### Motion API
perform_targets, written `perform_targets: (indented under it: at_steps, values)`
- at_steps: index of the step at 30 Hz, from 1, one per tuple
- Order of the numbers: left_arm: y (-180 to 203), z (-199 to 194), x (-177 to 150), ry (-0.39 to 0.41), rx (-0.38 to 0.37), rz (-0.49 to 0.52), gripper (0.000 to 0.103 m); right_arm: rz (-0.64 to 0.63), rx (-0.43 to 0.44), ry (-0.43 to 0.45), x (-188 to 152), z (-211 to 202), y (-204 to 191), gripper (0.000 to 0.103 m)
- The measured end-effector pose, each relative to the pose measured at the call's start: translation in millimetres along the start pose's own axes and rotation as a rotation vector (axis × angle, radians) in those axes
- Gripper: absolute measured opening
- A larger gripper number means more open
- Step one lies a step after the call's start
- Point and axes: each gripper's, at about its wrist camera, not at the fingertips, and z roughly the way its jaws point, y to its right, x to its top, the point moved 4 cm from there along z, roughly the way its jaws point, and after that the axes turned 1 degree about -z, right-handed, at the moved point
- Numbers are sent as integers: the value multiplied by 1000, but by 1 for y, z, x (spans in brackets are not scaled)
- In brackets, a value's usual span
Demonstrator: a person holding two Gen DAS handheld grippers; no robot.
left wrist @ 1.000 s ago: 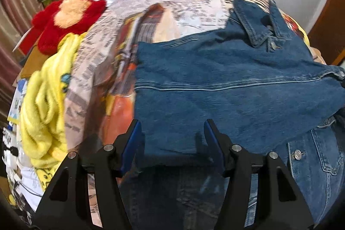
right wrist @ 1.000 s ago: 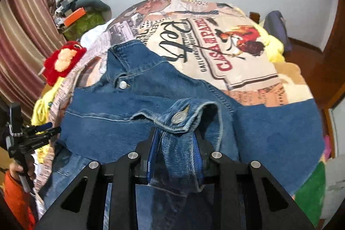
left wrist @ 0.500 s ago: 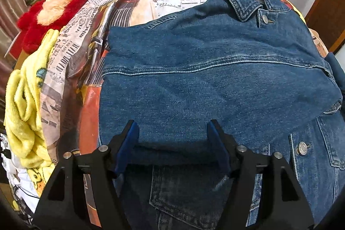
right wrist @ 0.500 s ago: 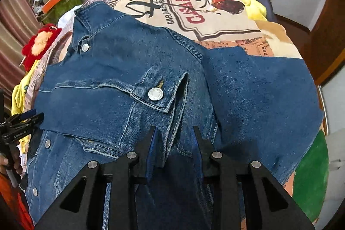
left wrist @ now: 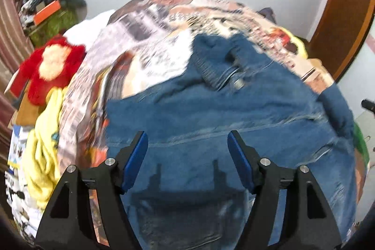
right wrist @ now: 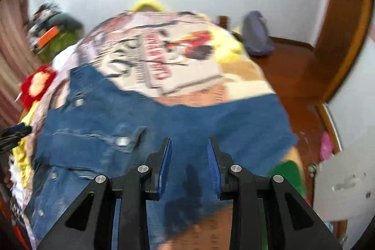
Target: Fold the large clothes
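Denim jacket (left wrist: 211,114) lies spread on the bed, on top of the printed blanket (left wrist: 150,34); collar (left wrist: 211,62) points toward the far wall, and the chest pocket flap with its metal button (right wrist: 122,141) faces up in our right wrist view. Both views are motion-blurred.

Our left hand-held gripper (left wrist: 187,156) hangs over the jacket's near part, jaws wide and opening, blue pads (left wrist: 134,158) clear of the cloth, nothing between them. Its shadow falls on the denim below.

Our right hand-held gripper (right wrist: 189,163) is over the jacket's right side, just right of the pocket flap. Jaws stand narrowly apart, pads not pressing on anything, so it is released too.

Left of the jacket, at the bed's edge: yellow towel (left wrist: 46,139), then a red plush toy (left wrist: 50,67) further back. Behind that, a clutter pile with an orange box (left wrist: 46,12) by the striped curtain (left wrist: 9,22). Blue-grey bag (right wrist: 256,34) sits past the bed's far right corner on the wooden floor (right wrist: 293,67). Wooden door frame (right wrist: 346,22) at right.
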Motion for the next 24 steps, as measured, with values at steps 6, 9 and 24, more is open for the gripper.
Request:
perform_targets:
  at_steps: [6, 9, 24]
  values:
    - [45, 16, 15, -7, -46, 50, 72, 166, -56, -58, -22, 18, 76, 27]
    - [72, 33, 14, -39, -84, 75, 72, 265, -60, -102, -35, 34, 110, 27]
    - [142, 87, -5, -164, -171, 155, 72, 576, 25, -188, -41, 112, 185, 27]
